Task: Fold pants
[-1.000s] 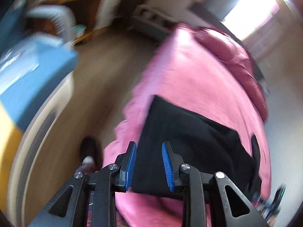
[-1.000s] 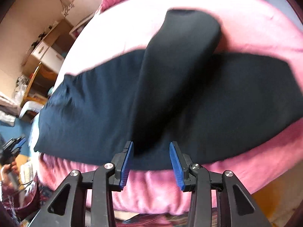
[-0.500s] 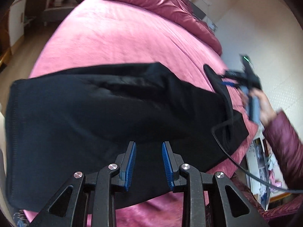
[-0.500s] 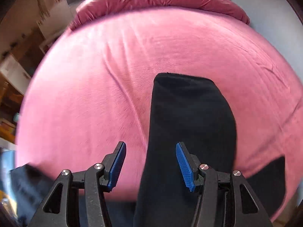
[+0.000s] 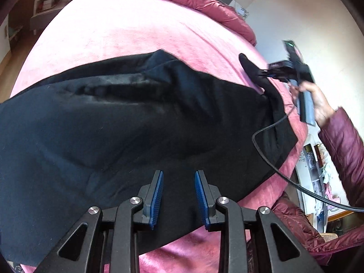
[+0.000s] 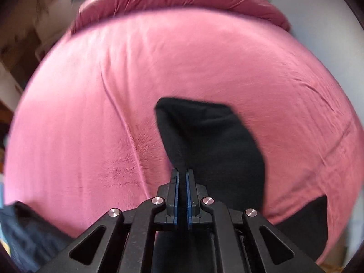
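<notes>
Since half a second ago our right gripper (image 6: 181,195) has pinched its fingers onto the pants (image 5: 127,122) leg end, ready to carry it over (the fold step, we judge). Left gripper (image 5: 179,195) hovers, fingers apart, over pants spread across the near bed (image 5: 127,27).

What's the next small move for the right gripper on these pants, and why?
Probably carry the pinched leg end across toward the rest: the right gripper is shut on the black pants, lifted off the pink bedspread, while the left gripper hovers open.

Matt black cloth pants (image 5: 141,122), plush pink bedspread (image 6: 204,52)
</notes>
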